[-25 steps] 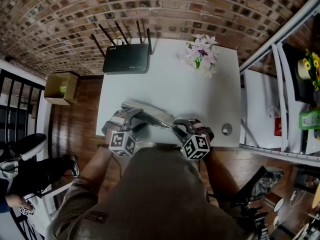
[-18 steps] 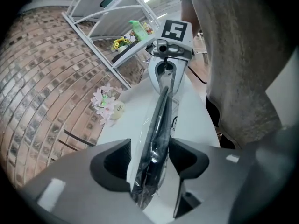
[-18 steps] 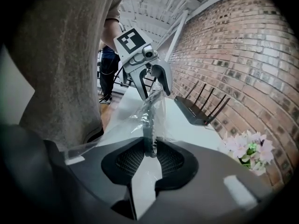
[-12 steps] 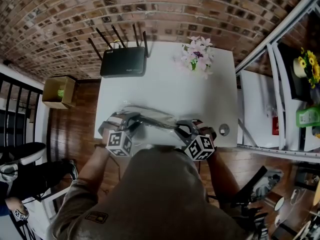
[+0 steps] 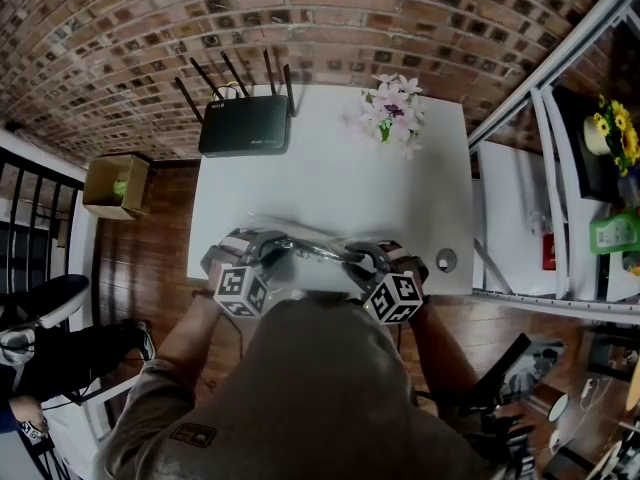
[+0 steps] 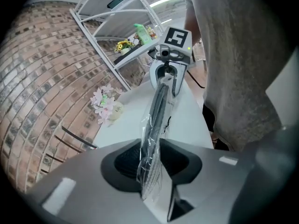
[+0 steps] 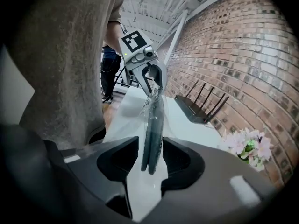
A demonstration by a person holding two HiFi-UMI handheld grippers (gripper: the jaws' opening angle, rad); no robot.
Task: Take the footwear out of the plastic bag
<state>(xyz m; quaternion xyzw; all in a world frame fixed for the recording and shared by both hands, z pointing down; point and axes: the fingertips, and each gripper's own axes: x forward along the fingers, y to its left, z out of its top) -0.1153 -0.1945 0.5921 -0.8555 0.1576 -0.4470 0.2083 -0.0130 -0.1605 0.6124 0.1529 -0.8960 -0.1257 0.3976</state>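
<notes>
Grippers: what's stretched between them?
The plastic bag with dark footwear inside, in all three views. The left gripper has just been closing its jaws onto one end; the right gripper has just been opening around the other.

White counter (image 5: 330,188), rectangular, against the brick wall. Black router (image 5: 244,126) at far left corner, antennas up. Pink flowers (image 5: 388,108) at far right corner, well apart from router. Small round disc (image 5: 446,260) near the near right corner. Clear bag (image 5: 310,250) along the near edge; cannot tell if it rests on the counter. Middle bare.
</notes>
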